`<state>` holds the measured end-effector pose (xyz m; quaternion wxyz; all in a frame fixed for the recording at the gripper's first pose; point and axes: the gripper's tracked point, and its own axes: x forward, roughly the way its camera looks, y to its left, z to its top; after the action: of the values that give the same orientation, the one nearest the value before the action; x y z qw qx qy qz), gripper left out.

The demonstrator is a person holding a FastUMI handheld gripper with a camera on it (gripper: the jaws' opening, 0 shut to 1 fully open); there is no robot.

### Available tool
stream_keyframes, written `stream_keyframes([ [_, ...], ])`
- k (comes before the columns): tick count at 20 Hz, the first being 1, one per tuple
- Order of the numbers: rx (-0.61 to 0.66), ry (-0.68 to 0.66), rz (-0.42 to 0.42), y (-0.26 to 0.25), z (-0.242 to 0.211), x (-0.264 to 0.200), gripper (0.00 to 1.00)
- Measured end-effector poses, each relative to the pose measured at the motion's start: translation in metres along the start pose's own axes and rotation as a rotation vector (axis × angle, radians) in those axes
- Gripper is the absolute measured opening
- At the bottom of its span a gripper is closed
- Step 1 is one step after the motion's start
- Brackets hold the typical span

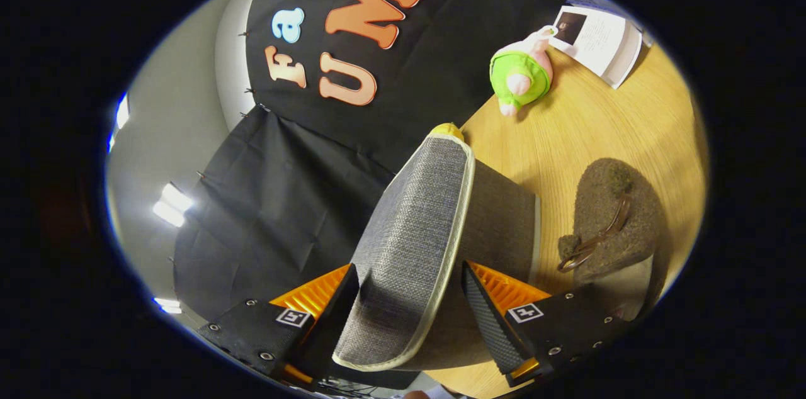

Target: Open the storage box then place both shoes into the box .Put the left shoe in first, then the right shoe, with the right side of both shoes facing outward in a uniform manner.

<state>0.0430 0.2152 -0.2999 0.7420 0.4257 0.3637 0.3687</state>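
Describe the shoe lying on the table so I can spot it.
On the light wooden table, just beyond the grey fabric box lid held between the jaws of the gripper, lies a brown fuzzy slipper. A brown metal ring strap distinguishes it from the green plush toy.

Plush toy (521, 72) and open booklet (598, 40) on wooden table (630, 128).

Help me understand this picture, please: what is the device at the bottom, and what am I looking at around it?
The camera rides on a hand-held two-finger gripper and looks forward along its fingers, hence the rounded, tilted view. Between the fingers is the grey fabric lid of the storage box; whether both fingers press on it is hard to tell. Beside the box, on the wooden table, lies a brown shoe. Beyond it sit a green and pink plush toy and an open book.
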Motion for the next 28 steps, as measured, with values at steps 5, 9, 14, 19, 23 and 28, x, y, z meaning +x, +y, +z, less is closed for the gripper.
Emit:
stream_keyframes([
  [5,0.029,-0.088,0.079,0.023,0.021,-0.013,0.88],
  [9,0.029,-0.166,0.13,0.046,0.04,-0.014,0.48],
  [14,0.028,-0.191,0.051,0.063,0.047,-0.005,0.09],
  [19,-0.003,-0.218,0.067,0.111,0.048,0.003,0.09],
  [23,-0.069,-0.224,0.054,0.148,0.043,0.023,0.09],
  [28,-0.143,-0.222,0.045,0.192,0.03,0.054,0.1],
])
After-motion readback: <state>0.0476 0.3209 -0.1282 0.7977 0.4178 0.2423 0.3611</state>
